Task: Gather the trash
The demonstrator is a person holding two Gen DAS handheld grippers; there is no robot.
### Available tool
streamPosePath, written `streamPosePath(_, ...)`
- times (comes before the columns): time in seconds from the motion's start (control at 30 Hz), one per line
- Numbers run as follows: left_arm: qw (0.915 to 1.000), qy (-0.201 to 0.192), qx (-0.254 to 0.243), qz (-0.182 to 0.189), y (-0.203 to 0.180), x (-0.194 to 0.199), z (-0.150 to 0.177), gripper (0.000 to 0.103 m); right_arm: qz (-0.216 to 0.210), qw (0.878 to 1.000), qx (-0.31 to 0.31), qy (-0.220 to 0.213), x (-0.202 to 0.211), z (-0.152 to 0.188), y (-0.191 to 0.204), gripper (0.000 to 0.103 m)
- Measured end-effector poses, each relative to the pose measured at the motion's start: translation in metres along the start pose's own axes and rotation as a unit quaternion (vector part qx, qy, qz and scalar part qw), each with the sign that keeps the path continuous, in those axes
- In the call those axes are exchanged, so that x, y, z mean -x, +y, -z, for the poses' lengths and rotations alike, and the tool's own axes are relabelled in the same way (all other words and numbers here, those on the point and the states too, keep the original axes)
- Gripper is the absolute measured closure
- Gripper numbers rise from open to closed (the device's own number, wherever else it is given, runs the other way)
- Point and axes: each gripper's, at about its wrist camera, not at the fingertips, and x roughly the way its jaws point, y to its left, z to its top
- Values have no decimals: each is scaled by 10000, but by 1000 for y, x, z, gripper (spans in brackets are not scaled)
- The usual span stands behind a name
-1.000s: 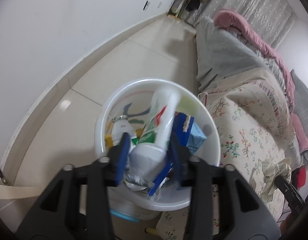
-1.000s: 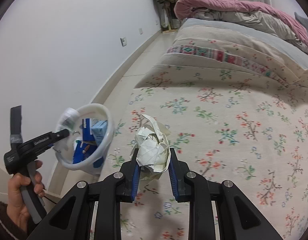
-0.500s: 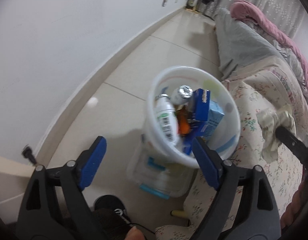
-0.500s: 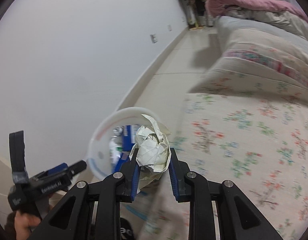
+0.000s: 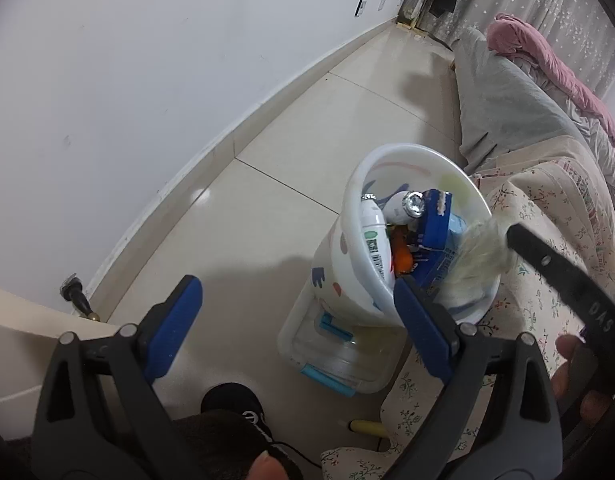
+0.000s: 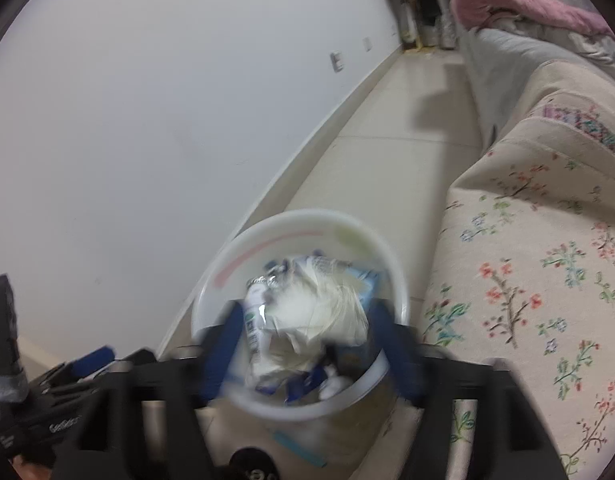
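Two claws: left claw (image 5: pixel 295 312) stood wide apart and empty, low beside the bin; right claw (image 6: pixel 311 344) was blurred, its blue pads spread either side of the paper, and contact could not be told.
Paper wad: one, cream, crumpled (image 6: pixel 319 304), at the bin mouth on top of the other trash; in the left view it showed as a smear (image 5: pixel 481 250) at the rim nearest the bed.
Bin: one white pail (image 5: pixel 349 240) with coloured marks, tilted, sitting on a clear lidded box (image 5: pixel 335 354) on the floor, hard against the bed (image 5: pixel 547 208).
Bin contents, counted: two white bottles (image 5: pixel 373 232), one blue carton (image 5: pixel 437 220), one orange item (image 5: pixel 403 256); anything deeper was hidden.
Floor: one yellow stick-like thing (image 5: pixel 367 427) by the bed foot, too small to name; one doorstop (image 5: pixel 77 294) at the wall.
Risk, spill-out: bin looked near full, so the wad could perch on the carton and roll over the rim onto bed or floor.
Risk, tip: pail leaned on a slick box lid; a nudge from either claw could slide it off.
Risk, snag: paper might cling to a pad and lift back out.
Risk, clash: both claws crowded one rim and could knock together.
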Motion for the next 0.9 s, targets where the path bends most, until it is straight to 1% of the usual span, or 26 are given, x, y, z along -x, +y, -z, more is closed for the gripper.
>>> streamPosePath(0.07,10000,-6,-5,-9,1,0,0,6,-19,10000,-28,-38,0,-2,-1,30)
streamPosePath(0.17,10000,13,-7,-5,2,-1,0,5,69,9999,-95,-55,4,-1,-6,30)
streamPosePath(0.33,10000,8,-81,4,-2,1,0,3,197,9996,-183,-132,21,2,-19,29)
streamPosePath(0.5,9998,-54,-200,46,-12,7,2,1,369,9988,-284,-127,47,14,-29,26)
streamPosePath(0.57,9995,-69,-299,81,-19,10,5,1,499,9981,-346,-120,58,16,-34,20)
streamPosePath(0.7,9979,-125,-614,137,-38,20,11,1,816,9954,-474,-183,82,24,-46,19)
streamPosePath(0.8,9961,-213,-834,174,-54,30,18,1,1095,9920,-617,-104,101,34,-56,18)
streamPosePath(0.83,9952,-254,-927,199,-61,34,22,1,1167,9907,-689,-77,108,39,-62,16)
streamPosePath(0.9,9935,-293,-1080,222,-71,40,28,1,1211,9894,-802,-44,121,48,-71,15)
